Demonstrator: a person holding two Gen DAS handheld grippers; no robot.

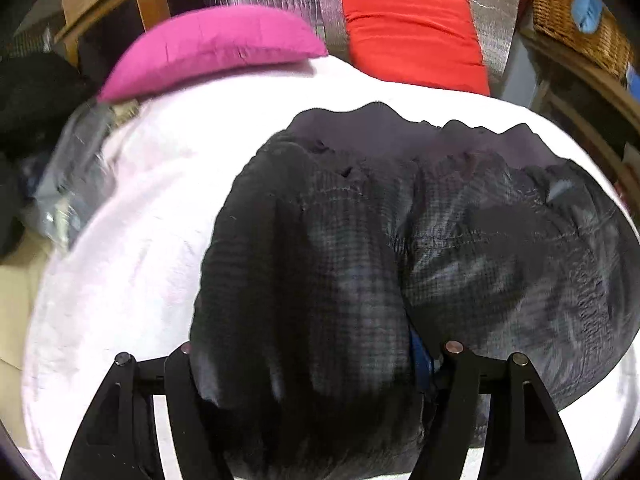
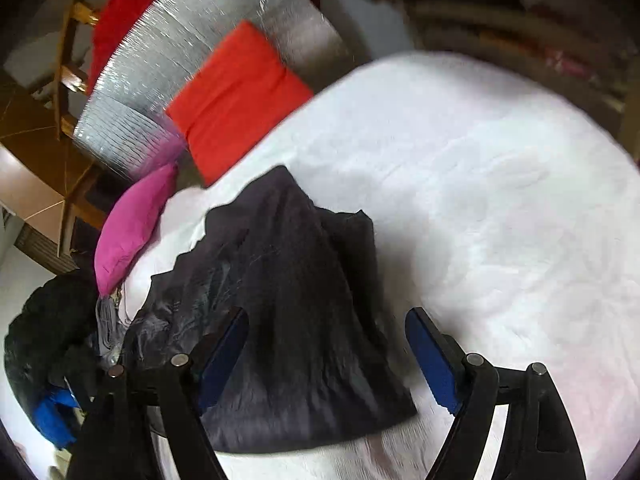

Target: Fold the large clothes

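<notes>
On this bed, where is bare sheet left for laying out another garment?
The white sheet lies bare to the right of the dark garment, and in a narrower patch between garment and pink pillow. The bed's left edge is crowded with a pile of clothes.

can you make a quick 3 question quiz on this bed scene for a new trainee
1. True or false: the dark garment lies on the white bed sheet.
2. Which cushion sits nearer the dark garment in the right wrist view? A) the pink cushion B) the red cushion
3. Fill in: the right gripper has its blue pads spread ____, clamping nothing.

Key
1. True
2. A
3. open
</notes>
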